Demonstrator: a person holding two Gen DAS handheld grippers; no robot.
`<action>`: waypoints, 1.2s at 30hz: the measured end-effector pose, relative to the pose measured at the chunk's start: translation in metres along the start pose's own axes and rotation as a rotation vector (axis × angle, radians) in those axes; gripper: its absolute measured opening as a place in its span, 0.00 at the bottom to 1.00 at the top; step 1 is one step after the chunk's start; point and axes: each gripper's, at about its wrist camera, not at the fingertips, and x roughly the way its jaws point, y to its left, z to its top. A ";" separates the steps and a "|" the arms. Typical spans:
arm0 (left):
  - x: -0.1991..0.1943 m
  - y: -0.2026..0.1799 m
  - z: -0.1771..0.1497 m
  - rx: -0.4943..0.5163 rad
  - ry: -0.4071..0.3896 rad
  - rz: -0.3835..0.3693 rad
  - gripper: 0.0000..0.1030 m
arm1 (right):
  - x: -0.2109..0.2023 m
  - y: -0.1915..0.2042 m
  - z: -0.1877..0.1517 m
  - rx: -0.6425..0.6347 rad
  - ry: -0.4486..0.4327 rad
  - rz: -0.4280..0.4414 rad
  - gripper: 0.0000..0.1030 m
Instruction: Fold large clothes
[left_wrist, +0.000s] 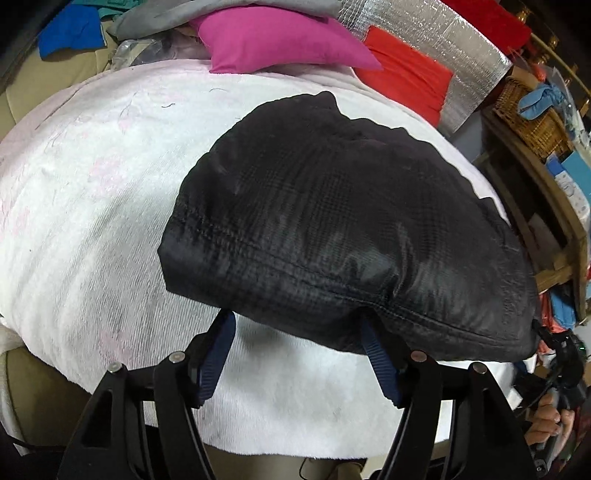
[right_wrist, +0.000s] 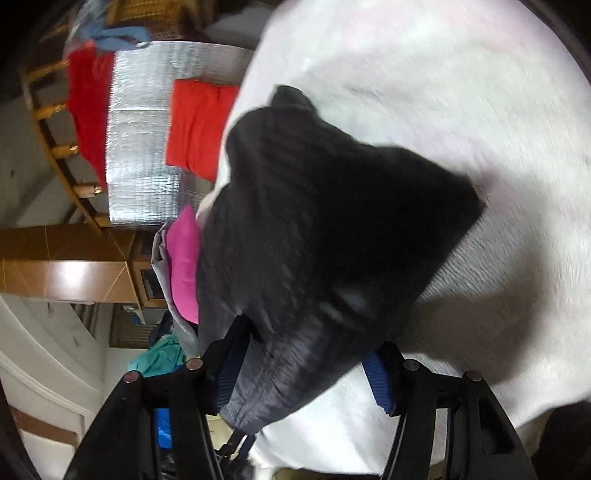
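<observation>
Left gripper (left_wrist: 299, 332) sits low at the near edge of the black garment (left_wrist: 332, 221), jaws spread wide, blue-padded fingers (left_wrist: 218, 358) either side of the stitched hem w/ the tips tucked just under it; cloth bulges between them but isn't pinched. The garment's a folded dark bundle w/ a faint check weave, lying on the white towel-like cover (left_wrist: 92, 221) and running out to the cover's right edge. Left view looks forward and down across the bundle. At that view's lower right a bare hand (left_wrist: 550, 417) grips a black handle, beside the bundle's right end. Right gripper (right_wrist: 306, 354) comes in rolled over sideways: the room's wood shelf and wall stand on end on the left of its view. Its jaws are also apart, left finger (right_wrist: 229, 365) against the garment's grey-looking edge (right_wrist: 266, 369), right finger (right_wrist: 380, 384) clear on the cover (right_wrist: 443, 92); cloth hangs through the gap, and w/ the blur can't tell if it's actually pinched. Behind the bundle: pink cushion (left_wrist: 280, 40), red cloth (left_wrist: 410, 81) against a silver foil panel (left_wrist: 436, 29), grey fabric (left_wrist: 207, 9) and a blue cloth (left_wrist: 70, 31) top left, wicker basket (left_wrist: 532, 118) on shelving to the right.
</observation>
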 end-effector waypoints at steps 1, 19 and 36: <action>0.001 -0.002 0.000 0.009 -0.006 0.013 0.69 | -0.004 0.008 -0.001 -0.034 -0.022 -0.009 0.43; -0.007 -0.024 -0.010 0.165 -0.081 0.181 0.69 | 0.005 0.059 -0.041 -0.282 0.085 -0.132 0.71; -0.010 -0.028 -0.015 0.211 -0.092 0.206 0.69 | 0.069 0.078 -0.061 -0.295 0.079 -0.082 0.41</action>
